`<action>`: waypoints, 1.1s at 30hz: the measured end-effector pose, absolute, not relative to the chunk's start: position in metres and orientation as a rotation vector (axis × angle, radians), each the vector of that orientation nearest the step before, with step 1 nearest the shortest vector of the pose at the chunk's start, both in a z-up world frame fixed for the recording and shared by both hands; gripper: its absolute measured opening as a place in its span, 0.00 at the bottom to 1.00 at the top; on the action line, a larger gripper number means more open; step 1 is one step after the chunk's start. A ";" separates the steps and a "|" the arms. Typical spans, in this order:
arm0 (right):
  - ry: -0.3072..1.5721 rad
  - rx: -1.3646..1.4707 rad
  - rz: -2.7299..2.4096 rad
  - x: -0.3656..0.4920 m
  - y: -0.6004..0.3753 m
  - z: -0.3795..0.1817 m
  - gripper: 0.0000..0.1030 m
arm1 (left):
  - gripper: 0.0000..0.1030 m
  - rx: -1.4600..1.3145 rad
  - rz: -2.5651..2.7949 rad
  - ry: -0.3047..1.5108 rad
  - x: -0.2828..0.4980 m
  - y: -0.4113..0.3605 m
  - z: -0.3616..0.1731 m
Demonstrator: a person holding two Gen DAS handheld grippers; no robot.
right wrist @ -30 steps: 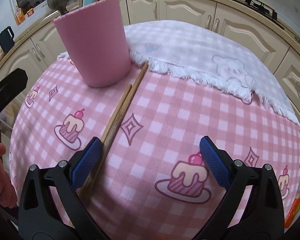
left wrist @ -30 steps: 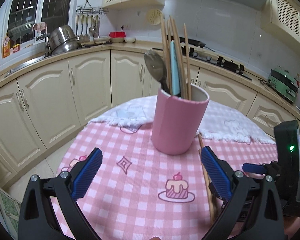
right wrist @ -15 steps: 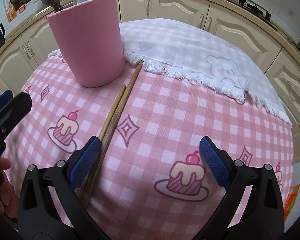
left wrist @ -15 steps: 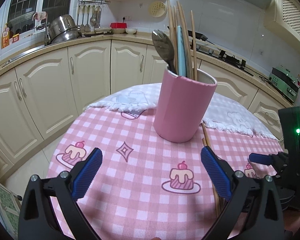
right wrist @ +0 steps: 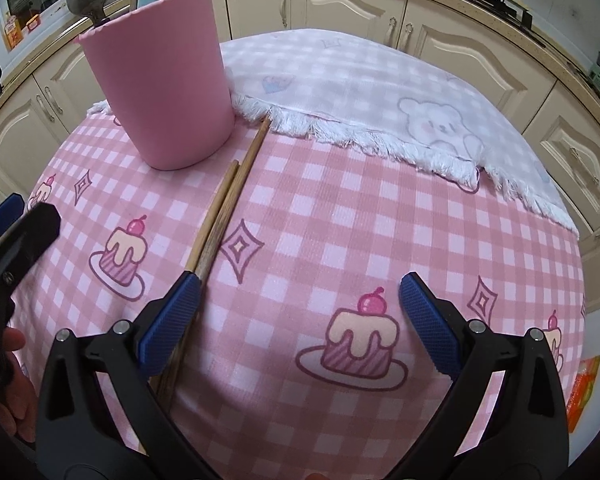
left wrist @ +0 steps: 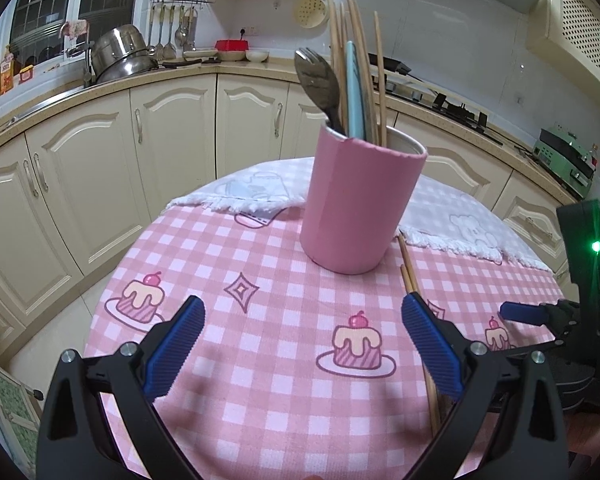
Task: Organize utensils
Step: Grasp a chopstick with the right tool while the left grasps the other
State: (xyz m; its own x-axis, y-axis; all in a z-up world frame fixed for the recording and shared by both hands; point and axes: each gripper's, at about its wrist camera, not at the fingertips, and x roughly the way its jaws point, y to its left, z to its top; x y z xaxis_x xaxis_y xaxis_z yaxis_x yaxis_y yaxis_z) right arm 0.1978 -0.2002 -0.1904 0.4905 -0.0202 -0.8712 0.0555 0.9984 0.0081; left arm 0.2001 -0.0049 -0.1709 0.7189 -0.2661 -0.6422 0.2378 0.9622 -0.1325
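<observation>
Left gripper [left wrist: 302, 340]: we hold it spread wide and empty, above the near part of the pink checked tablecloth [left wrist: 260, 392]
Right gripper [right wrist: 298, 320]: also spread, gripping nothing; its left pad [right wrist: 168, 328] is just over the near end of the loose chopsticks [right wrist: 226, 208]
Pink holder [left wrist: 360, 208]: it stands upright toward the far side of the tabletop, at the fringe of the white towel [right wrist: 380, 92]; it carries a metal spoon [left wrist: 316, 84], a pale blue utensil [left wrist: 356, 92] and wooden chopsticks
Loose chopsticks: two lie side by side on the cloth, just right of the holder; the far tips are near the towel fringe
</observation>
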 end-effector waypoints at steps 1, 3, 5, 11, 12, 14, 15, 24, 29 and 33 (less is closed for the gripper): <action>1.060 0.048 -0.045 0.199 -0.201 -0.191 0.94 | 0.94 -0.043 -0.280 0.718 0.200 -0.006 -0.171; 1.070 0.072 -0.036 0.201 -0.202 -0.193 0.94 | 0.94 -0.052 -0.280 0.721 0.200 -0.006 -0.172; 1.068 0.068 -0.032 0.204 -0.200 -0.193 0.94 | 0.94 -0.055 -0.278 0.724 0.200 -0.006 -0.173; 1.063 0.037 -0.055 0.211 -0.192 -0.197 0.94 | 0.94 -0.067 -0.262 0.739 0.200 -0.001 -0.176; 1.060 0.029 -0.055 0.211 -0.191 -0.197 0.94 | 0.94 -0.070 -0.263 0.739 0.200 0.001 -0.176; 1.059 0.011 -0.042 0.209 -0.190 -0.197 0.94 | 0.94 -0.069 -0.272 0.742 0.199 0.002 -0.176; 1.057 0.000 -0.025 0.207 -0.190 -0.196 0.94 | 0.94 -0.063 -0.280 0.744 0.200 0.001 -0.176; 1.032 -0.041 0.087 0.175 -0.218 -0.189 0.68 | 0.94 0.032 -0.343 0.817 0.204 -0.029 -0.184; 1.034 -0.045 0.123 0.184 -0.235 -0.188 0.67 | 0.94 0.106 -0.375 0.877 0.214 -0.060 -0.196; 1.032 -0.046 0.152 0.194 -0.243 -0.188 0.66 | 0.80 0.154 -0.374 0.928 0.228 -0.072 -0.203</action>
